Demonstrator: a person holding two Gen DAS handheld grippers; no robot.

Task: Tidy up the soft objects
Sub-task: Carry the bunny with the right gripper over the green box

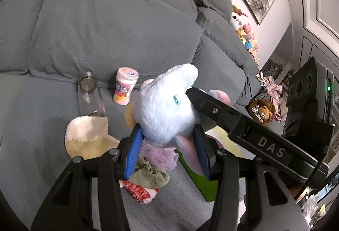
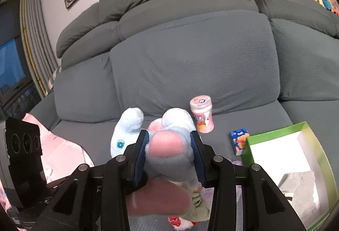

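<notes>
Both grippers are on the same blue plush (image 1: 167,103), held above the sofa seat (image 1: 42,125). The left gripper (image 1: 167,146) has its blue pads partly closed around the plush's lower body, pressing into the fur on both sides. The right gripper (image 2: 169,154) is partly closed as well, its pads squeezing the plush (image 2: 167,146) at a pink-patched part, probably an ear or foot; the fisheye blur makes that hard to settle.

In the left view, a clear bottle (image 1: 89,95) lies at 10 o'clock from the plush, a candy jar (image 1: 125,88) at 11, and a cream cloth (image 1: 89,139) at 8. Small soft pieces sit below at 6, a green-grey one (image 1: 152,173) and a red-and-white one (image 1: 139,190). In the right view a green box (image 2: 309,139) with a white inside stands at 3 o'clock, with a small carton (image 2: 239,142) between it and the plush.

The box looks like the likely destination. The main risk is the two grippers pulling in different directions: fur compresses and slides, so one grip could slip and leave the plush dangling. A swing toward the box could also knock over the jar or catch the carton. Letting go too early would drop the plush onto the small pieces below.
</notes>
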